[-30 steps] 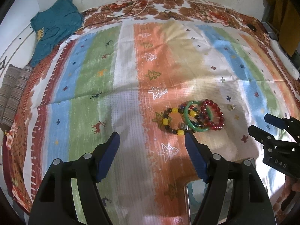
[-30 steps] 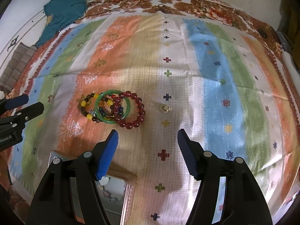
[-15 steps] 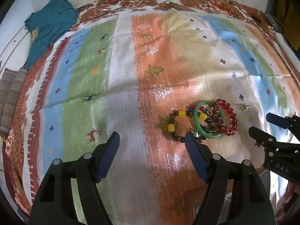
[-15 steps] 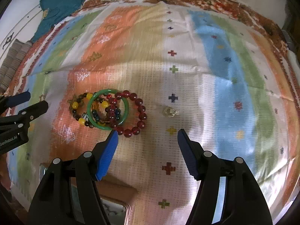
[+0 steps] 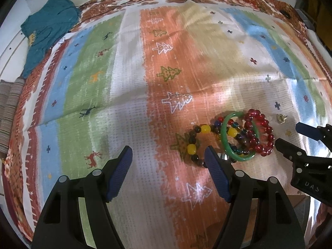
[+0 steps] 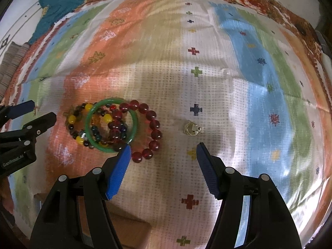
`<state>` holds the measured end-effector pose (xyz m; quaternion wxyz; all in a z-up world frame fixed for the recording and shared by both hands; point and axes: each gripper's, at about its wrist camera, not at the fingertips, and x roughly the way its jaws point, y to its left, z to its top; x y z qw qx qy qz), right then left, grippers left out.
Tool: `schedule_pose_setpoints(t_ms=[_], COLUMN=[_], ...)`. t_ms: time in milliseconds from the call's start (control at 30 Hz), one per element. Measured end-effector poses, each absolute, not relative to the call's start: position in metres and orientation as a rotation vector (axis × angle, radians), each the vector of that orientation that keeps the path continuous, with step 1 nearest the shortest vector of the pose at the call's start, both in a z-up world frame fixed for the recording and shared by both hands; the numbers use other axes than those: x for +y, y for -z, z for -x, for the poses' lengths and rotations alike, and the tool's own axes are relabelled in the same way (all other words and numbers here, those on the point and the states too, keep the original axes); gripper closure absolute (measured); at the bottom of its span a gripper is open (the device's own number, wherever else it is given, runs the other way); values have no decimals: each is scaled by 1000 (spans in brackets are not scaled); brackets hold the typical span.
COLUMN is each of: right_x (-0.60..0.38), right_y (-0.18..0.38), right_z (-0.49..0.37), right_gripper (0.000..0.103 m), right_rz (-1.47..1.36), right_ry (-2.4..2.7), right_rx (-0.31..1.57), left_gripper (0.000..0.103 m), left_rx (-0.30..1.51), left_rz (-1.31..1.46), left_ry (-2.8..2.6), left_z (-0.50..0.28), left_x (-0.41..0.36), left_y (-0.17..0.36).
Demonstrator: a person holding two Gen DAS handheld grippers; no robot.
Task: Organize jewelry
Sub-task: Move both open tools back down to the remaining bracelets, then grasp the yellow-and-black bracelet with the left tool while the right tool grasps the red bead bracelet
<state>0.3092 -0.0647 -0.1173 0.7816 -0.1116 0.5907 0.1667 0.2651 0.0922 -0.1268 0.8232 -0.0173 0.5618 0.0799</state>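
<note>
Left gripper (image 5: 167, 161) w/ black arms & blue ribbed pads: fingers (image 5: 120, 172) wide apart, nothing between them but cloth. Its right pad sits just beside the near edge of the bracelet pile; contact can't be told from either view. Seen from the right wrist cam, the same gripper (image 6: 42, 111) comes in from the left edge, tips spread, close to the dark-and-yellow beaded bracelet (image 6: 77, 124) but apart from it.

Right gripper (image 6: 162, 149), same black arms & blue pads: fingers (image 6: 119, 170) spread wide, holding nothing. Left pad tip overlaps the near rim of the smooth green bangle (image 6: 112, 124) in that view; touching or hovering above, can't tell. Right pad is near the small gold-coloured ring or earring (image 6: 192, 128), clear gap between. In the left wrist cam the right gripper (image 5: 290, 134) enters from the right, tips parted, just beside the red round-bead bracelet (image 5: 259, 132).

Jewelry lies in one overlapping heap on the striped cloth w/ tree, deer & cross motifs (image 5: 128, 83): dark-and-yellow bracelet (image 5: 197, 143) on the orange stripe, green bangle (image 5: 234, 139) over the middle, red bracelet on the far side. Small gold piece (image 5: 281, 118) lies alone on the white stripe, apart from the heap.

A teal garment (image 5: 48, 35) lies crumpled at the far left corner of the cloth.
</note>
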Motion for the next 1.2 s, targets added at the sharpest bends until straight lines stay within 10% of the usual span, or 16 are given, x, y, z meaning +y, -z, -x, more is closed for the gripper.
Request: schedule_pose_setpoints(t_ms=[700, 1200], right_x=[-57, -64], right_y=[146, 148], right_z=[-328, -340], right_gripper=[47, 89], right_rz=[284, 242], right_ry=[-345, -354], right_rx=[1306, 1316], left_gripper=[33, 79], left_rx=[1246, 1260], left_rz=[7, -18], left_ry=[-134, -106], left_z=[-294, -294], left_x=[94, 89], left_y=[162, 172])
